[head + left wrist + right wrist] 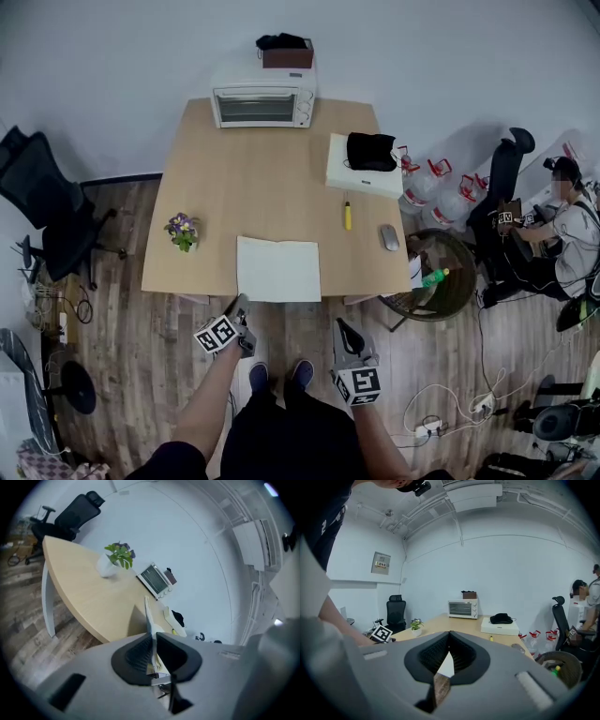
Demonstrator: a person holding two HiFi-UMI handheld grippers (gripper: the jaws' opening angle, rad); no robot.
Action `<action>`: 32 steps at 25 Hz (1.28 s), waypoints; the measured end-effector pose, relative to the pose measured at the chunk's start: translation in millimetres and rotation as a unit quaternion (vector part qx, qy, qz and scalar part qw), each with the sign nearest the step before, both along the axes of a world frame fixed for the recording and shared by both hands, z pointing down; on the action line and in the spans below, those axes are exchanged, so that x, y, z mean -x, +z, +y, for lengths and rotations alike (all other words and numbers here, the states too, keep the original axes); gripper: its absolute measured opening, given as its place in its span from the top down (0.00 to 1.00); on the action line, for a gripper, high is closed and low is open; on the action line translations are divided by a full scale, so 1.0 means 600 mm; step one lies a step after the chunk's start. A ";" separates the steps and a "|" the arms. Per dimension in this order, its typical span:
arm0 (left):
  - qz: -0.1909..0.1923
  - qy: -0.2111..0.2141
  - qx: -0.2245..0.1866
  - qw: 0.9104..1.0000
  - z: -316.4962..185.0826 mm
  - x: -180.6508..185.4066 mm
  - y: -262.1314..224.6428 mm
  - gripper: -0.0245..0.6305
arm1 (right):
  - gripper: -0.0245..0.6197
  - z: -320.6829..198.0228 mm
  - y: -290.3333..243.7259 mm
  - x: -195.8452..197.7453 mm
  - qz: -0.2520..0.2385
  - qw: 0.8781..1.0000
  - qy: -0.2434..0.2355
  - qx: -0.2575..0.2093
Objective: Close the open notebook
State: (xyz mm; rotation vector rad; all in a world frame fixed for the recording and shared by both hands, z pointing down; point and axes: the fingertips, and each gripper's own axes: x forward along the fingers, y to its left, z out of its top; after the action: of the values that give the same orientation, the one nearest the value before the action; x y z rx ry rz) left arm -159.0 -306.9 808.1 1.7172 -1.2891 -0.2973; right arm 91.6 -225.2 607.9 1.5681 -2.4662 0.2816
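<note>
The open notebook (pixel 278 269) lies with white pages up at the table's front edge. My left gripper (pixel 240 305) is at its front left corner. In the left gripper view the left gripper (pixel 151 637) is shut on a thin white leaf of the notebook (pixel 147 616), which stands edge-on above the tabletop and casts a shadow on it. My right gripper (pixel 343 326) hangs off the table, below the notebook's right corner. Its tips meet in the right gripper view (pixel 450 633), with nothing between them.
On the wooden table (pixel 272 178) stand a toaster oven (pixel 262 105) at the back, a small potted plant (pixel 182 231) at the left, and a white box with a black cloth (pixel 364 167), a yellow pen (pixel 347 216) and a mouse (pixel 389 237) at the right. An office chair (pixel 47 211) is left; a seated person (pixel 562 234) is far right.
</note>
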 end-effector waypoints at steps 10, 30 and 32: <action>-0.210 0.063 -0.040 0.975 0.005 -0.071 -0.062 0.91 | 0.95 -0.003 -0.015 -0.025 0.002 1.000 0.000 -0.013; -0.394 0.116 -0.091 0.907 0.003 -0.190 -0.105 0.90 | 0.95 -0.021 -0.017 -0.062 -0.020 1.000 -0.012 -0.013; -0.402 0.123 -0.096 0.902 0.002 -0.200 -0.110 0.89 | 0.95 -0.020 -0.017 -0.066 -0.019 1.000 -0.012 -0.013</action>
State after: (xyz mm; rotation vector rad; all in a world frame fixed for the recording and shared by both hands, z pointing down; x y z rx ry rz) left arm -38.9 -305.6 742.2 2.2582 -1.6150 0.5120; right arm 131.4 -237.2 597.6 1.5564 -2.5245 0.2792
